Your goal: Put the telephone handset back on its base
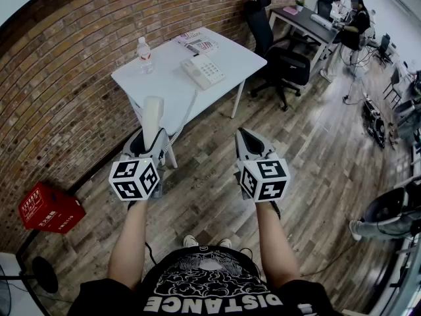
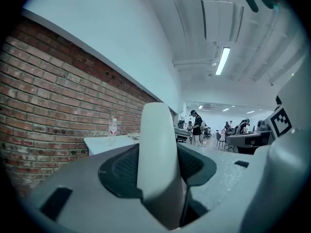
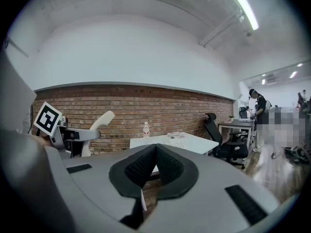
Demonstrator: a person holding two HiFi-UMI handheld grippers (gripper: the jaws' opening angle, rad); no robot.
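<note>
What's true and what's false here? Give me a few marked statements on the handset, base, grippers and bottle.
1. The left gripper is shut on the handset. True.
2. The right gripper holds the water bottle. False: its jaws are together with nothing between them, and the water bottle stands on the white table.
3. The telephone base sits on the white table. True.
4. The handset rests on its base. False: it is held upright in the air short of the table, joined to the base by the coiled cord.
</note>
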